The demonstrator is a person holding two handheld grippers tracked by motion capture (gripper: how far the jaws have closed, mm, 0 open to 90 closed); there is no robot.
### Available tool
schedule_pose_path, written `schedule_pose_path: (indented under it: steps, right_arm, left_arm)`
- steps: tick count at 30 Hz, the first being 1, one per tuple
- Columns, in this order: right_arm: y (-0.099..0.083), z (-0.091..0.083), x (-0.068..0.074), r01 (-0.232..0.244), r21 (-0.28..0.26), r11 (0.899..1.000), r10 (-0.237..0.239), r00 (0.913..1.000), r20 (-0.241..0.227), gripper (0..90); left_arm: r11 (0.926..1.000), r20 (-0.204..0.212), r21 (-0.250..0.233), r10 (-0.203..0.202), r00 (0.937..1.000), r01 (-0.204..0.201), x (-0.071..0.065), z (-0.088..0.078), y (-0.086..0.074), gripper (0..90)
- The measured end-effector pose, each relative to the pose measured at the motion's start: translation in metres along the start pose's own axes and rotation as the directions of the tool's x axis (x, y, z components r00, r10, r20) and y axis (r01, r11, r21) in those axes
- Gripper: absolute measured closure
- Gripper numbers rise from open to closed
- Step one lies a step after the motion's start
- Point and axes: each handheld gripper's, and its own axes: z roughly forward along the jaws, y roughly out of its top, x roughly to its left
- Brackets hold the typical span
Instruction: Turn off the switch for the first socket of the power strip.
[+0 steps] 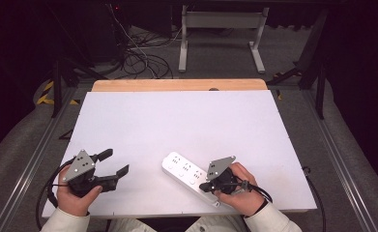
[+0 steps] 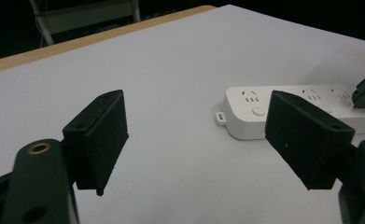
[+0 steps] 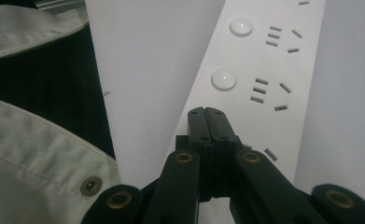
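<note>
Right hand-held gripper [image 1: 210, 185] is down at five o'clock on the bench [image 1: 177, 121], jaws pressed flat together with nothing between them, tips sitting on top of the white power strip [image 1: 184, 170]. Closed like that they make one blunt point, and in the right gripper view that point [image 3: 205, 113] rests just short of a round button [image 3: 223, 79] beside a set of socket slots, so I'd judge a switch press is the idea, not a grab. The strip lies on a diagonal, running from the centre toward the near edge under the right hand [image 1: 242, 193].

Over at seven o'clock, the left hand-held gripper [image 1: 115, 164] is spread wide and holds nothing, well apart from the strip, its mouth aimed toward three o'clock. Its own view looks between the open jaws at the strip's far end [image 2: 245, 109], looking ready to steady it if the press makes it slide. No cable or plug that I can make out.
</note>
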Motion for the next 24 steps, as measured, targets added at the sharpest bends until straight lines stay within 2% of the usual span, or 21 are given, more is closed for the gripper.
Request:
schedule_pose_path:
  steps: [10,11,12,14,18,24]
  right_arm:
    - [-0.0002,0.0002,0.001,-0.006,0.006,1.0,0.006,1.0,0.007,90.0]
    - [0.0001,0.0,0.0012,0.0,0.011,1.0,0.0,0.9999,0.016,90.0]
    - [0.0004,-0.0008,0.0013,0.006,0.023,1.0,-0.007,0.9989,0.046,90.0]
    - [-0.0004,-0.0008,0.0003,0.002,0.018,1.0,-0.002,0.9993,0.038,90.0]
    - [0.0009,-0.0007,0.0036,0.012,0.029,1.0,-0.014,0.9985,0.054,90.0]
    - [-0.0012,-0.0013,0.0024,0.001,0.02,1.0,-0.002,0.9993,0.037,90.0]
  left_arm:
    - [1.0,0.001,0.002,0.0,1.0,0.0,-0.0014,0.0009,0.0,21.4]
    - [1.0,0.001,0.0,-0.001,1.0,0.001,-0.0016,0.0011,-0.0001,21.4]
    - [1.0,0.001,0.001,0.004,1.0,-0.004,-0.0013,0.001,-0.0001,21.4]
    - [1.0,0.001,0.0,0.001,1.0,-0.001,-0.0015,0.0009,-0.0002,21.4]
    - [1.0,0.002,0.003,0.001,1.0,-0.001,-0.0014,0.0014,-0.0003,21.4]
    - [1.0,0.002,0.003,0.001,1.0,-0.001,-0.0014,0.0013,-0.0003,21.4]
